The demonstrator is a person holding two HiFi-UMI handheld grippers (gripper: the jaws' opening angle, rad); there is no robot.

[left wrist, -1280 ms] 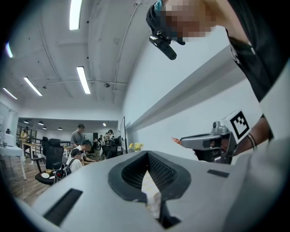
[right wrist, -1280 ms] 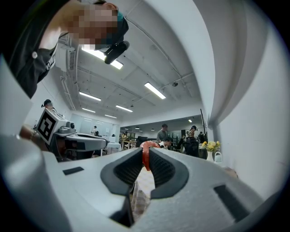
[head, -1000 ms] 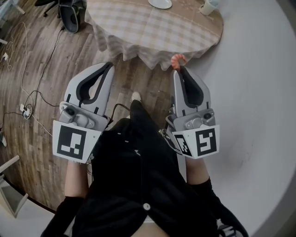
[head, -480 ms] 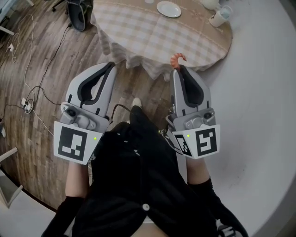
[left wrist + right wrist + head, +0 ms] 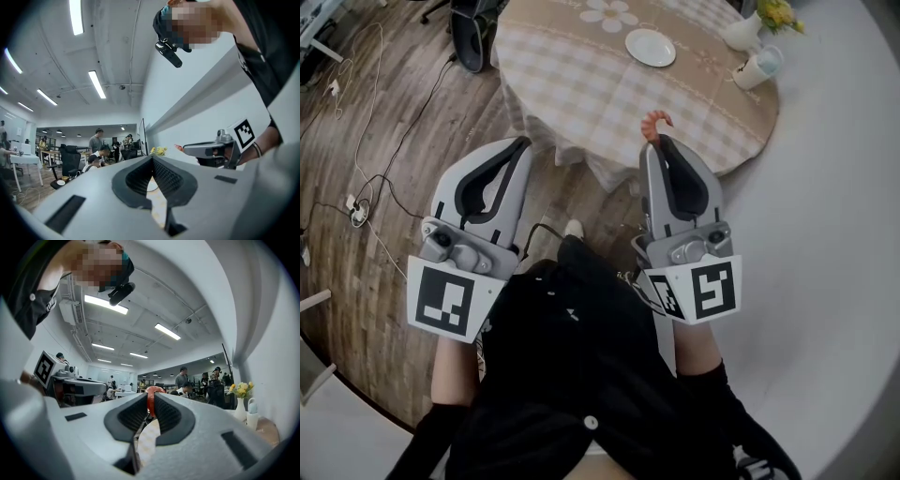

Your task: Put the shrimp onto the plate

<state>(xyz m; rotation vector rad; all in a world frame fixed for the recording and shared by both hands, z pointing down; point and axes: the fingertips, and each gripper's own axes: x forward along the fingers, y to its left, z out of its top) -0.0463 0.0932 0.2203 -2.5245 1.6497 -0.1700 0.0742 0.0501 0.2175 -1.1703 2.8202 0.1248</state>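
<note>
I read the left gripper (image 5: 520,143) first: its fingers are pressed together at the tips, with nothing between them. Below those tips lies the wood floor (image 5: 394,150), and the draped edge of the table (image 5: 572,89) hangs just ahead of them.

I read the right gripper (image 5: 657,141) next: its fingers pinch the shrimp (image 5: 654,122), whose curled orange body sticks out past the fingertips.

The plate (image 5: 650,47) sits on the table beyond the right fingertips, well apart from them and from the shrimp. Right of the plate stand a cup (image 5: 759,67) and a vase (image 5: 739,34).
</note>
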